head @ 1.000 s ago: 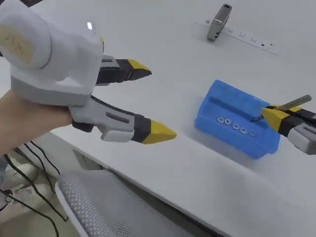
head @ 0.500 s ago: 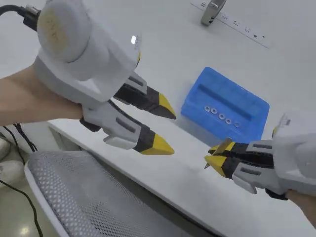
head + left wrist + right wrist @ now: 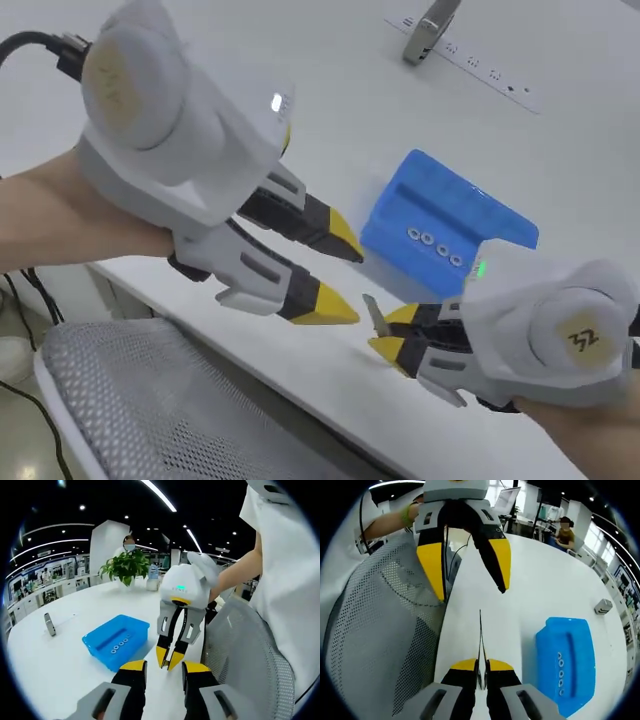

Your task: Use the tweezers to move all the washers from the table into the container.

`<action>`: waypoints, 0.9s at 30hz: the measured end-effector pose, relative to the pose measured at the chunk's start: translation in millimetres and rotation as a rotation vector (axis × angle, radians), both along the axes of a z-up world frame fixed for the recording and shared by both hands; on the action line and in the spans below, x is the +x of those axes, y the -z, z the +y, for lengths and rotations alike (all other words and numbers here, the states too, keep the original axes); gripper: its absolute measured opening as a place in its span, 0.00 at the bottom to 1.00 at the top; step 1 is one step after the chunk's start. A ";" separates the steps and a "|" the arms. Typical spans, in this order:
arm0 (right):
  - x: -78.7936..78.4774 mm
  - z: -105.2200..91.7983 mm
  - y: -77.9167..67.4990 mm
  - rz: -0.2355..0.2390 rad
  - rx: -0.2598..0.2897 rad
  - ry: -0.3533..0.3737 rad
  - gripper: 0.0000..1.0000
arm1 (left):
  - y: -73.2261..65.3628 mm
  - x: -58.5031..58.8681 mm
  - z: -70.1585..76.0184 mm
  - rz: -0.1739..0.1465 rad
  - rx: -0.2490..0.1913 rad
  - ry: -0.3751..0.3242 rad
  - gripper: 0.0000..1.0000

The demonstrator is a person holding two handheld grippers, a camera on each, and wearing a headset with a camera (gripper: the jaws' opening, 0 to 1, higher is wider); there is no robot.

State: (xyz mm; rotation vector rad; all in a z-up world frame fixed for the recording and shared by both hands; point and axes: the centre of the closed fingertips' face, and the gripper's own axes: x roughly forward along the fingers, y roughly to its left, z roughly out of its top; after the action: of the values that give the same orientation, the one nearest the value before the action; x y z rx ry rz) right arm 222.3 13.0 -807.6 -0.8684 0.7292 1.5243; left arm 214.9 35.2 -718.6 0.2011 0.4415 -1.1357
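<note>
While both claws hang over the near edge of the white worktop [image 3: 300,110], the left claw [image 3: 355,285] stands wide open with nothing between its yellow tips. The right claw [image 3: 383,334] is pinched nearly closed on the tweezers [image 3: 480,635], whose thin metal arms stick out forward from between its jaws. In the right gripper view the tweezers' point sits above bare worktop, just short of the left claw's spread tips, which come down from the top of that view. The two claws face each other, tips near but apart.

The blue container [image 3: 440,195] rests on the worktop just beyond the claws, to the right of the tweezers in the right gripper view. Four washers [image 3: 434,246] lie in a short row on its floor. Farther back a white power strip [image 3: 480,70] lies on the worktop. A grey mesh chair [image 3: 130,400] stands below the worktop's edge.
</note>
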 end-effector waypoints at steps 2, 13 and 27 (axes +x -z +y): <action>0.3 -0.3 3.4 0.006 -0.002 0.009 0.02 | 0.8 0.4 -0.8 -0.005 0.007 0.008 0.25; -2.7 -6.9 10.5 0.028 0.003 0.039 0.02 | 20.6 0.5 3.7 0.008 0.071 0.026 0.22; -5.5 -11.3 11.2 0.016 -0.009 0.009 0.02 | 49.3 6.2 3.8 0.014 0.159 0.061 0.02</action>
State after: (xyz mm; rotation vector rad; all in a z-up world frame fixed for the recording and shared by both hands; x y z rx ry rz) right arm 216.8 1.7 -818.8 -0.8598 0.7512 1.5225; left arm 221.1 39.1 -767.9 0.3476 0.5414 -1.1625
